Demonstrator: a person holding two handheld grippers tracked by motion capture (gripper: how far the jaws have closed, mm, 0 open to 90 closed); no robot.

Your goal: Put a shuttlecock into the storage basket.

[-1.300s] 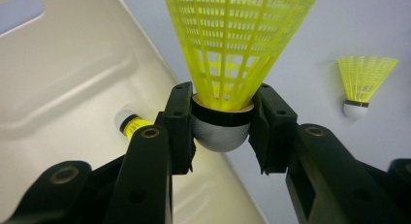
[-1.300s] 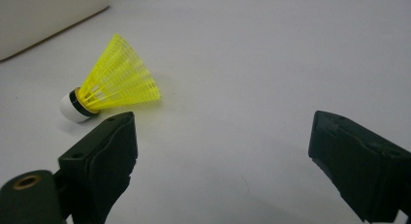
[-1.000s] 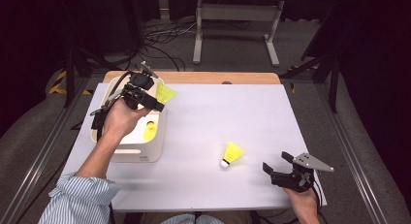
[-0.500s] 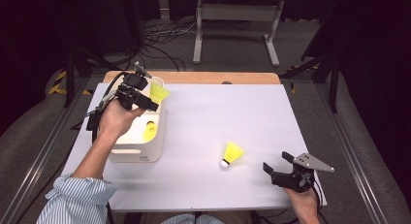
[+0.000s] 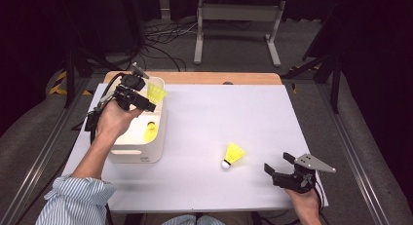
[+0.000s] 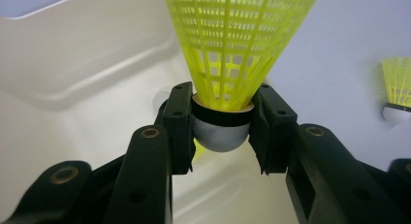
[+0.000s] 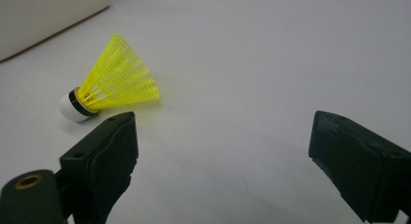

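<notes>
My left gripper [image 5: 148,101] hangs over the far end of a white bin [image 5: 136,154], shut on the grey cork of a yellow shuttlecock [image 5: 157,92]. In the left gripper view the two pads [image 6: 177,122] press the cork from both sides and the shuttlecock's [image 6: 232,54] skirt points away from me. A second yellow shuttlecock [image 5: 150,133] lies inside the bin. A third shuttlecock [image 5: 234,154] lies on its side on the white board, cork toward me. My right gripper [image 5: 280,165] rests near the front right corner, open, with the third shuttlecock [image 7: 114,86] just beyond its left jaw.
The white board [image 5: 219,113] covers a wooden table whose far edge [image 5: 209,78] shows. Cables and a metal stand [image 5: 236,13] lie on the floor behind. The bin's wall [image 7: 43,20] shows at the right gripper view's top left.
My left gripper has shifted slightly to the left over the bin with the shuttlecock still in it. The right gripper has not moved.
</notes>
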